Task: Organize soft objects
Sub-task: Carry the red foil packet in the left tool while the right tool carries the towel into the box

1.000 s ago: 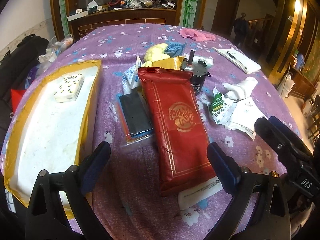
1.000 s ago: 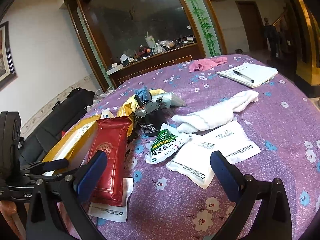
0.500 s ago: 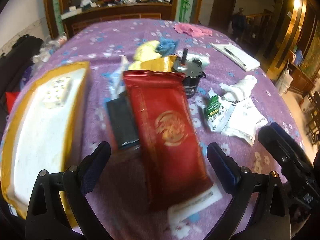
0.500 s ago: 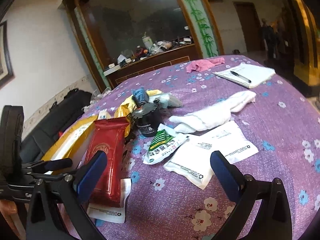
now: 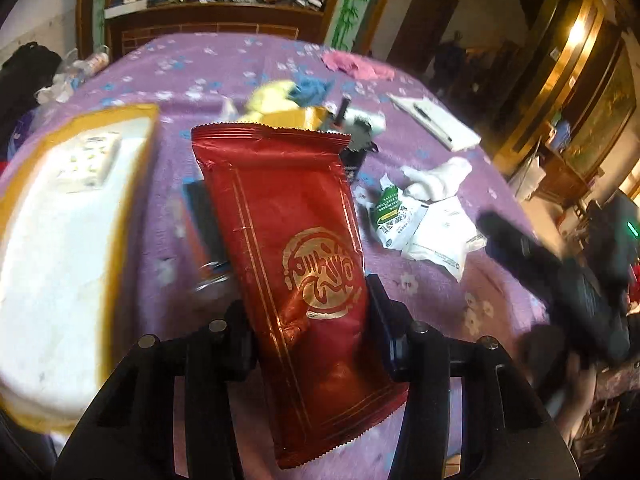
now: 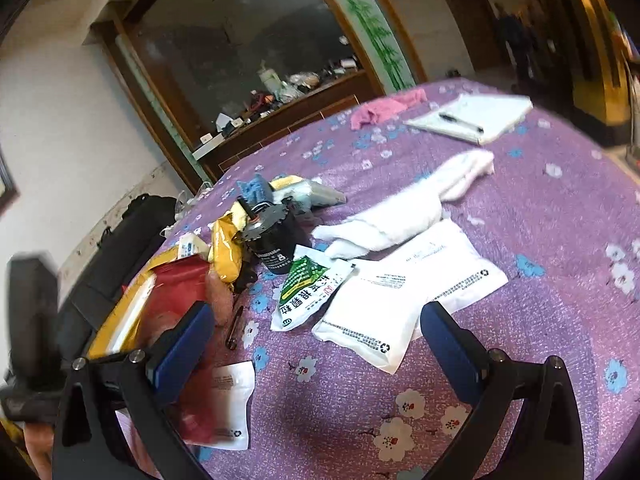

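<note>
The left gripper's fingertips (image 5: 380, 300) are largely hidden behind the red foil packet (image 5: 296, 264). The black flat object (image 5: 206, 216) is half covered by that packet and smeared by motion blur. The right gripper (image 5: 560, 280) is blurred in the left wrist view.

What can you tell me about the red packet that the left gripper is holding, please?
The red packet is a long, glossy foil-like pouch with thin gold border lines, a round gold emblem and crimped, serrated ends. The left gripper is shut on its lower half, creasing the film between the fingers. It appears lifted, tilted with its top leaning left, in front of the purple flowered tablecloth. Its contents are hidden.
</note>
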`<control>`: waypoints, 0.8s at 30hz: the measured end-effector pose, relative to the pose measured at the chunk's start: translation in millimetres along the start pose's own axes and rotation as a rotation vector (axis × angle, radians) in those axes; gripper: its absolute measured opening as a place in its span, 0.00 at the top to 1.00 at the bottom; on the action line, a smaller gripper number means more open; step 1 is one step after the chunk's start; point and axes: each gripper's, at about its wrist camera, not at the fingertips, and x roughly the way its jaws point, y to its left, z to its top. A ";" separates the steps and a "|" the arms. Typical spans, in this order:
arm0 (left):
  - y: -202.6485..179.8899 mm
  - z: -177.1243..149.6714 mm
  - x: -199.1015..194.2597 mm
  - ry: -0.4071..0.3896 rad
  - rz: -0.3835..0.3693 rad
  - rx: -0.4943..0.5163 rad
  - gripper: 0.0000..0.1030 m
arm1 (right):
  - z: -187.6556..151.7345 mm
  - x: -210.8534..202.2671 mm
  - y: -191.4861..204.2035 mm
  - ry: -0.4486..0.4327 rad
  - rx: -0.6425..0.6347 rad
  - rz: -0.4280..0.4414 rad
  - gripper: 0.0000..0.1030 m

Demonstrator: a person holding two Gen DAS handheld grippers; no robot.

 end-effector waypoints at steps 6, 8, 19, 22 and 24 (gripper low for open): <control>24.2 -4.6 -31.8 -0.035 -0.060 -0.071 0.55 | 62.3 19.0 -23.9 0.014 0.142 -0.072 0.00; 31.2 -5.6 -41.1 -0.057 -0.060 -0.084 0.55 | 79.4 40.4 -29.2 0.043 0.159 -0.145 0.00; 92.6 -10.9 -83.2 -0.140 -0.052 -0.209 0.55 | 76.5 67.1 -35.1 0.092 0.170 -0.185 0.55; 114.7 -5.8 -98.4 -0.167 -0.061 -0.247 0.55 | 79.8 32.7 0.4 -0.011 0.078 -0.082 0.56; 128.2 -3.2 -109.8 -0.195 -0.042 -0.258 0.55 | 81.0 13.3 41.9 -0.045 -0.013 0.021 0.56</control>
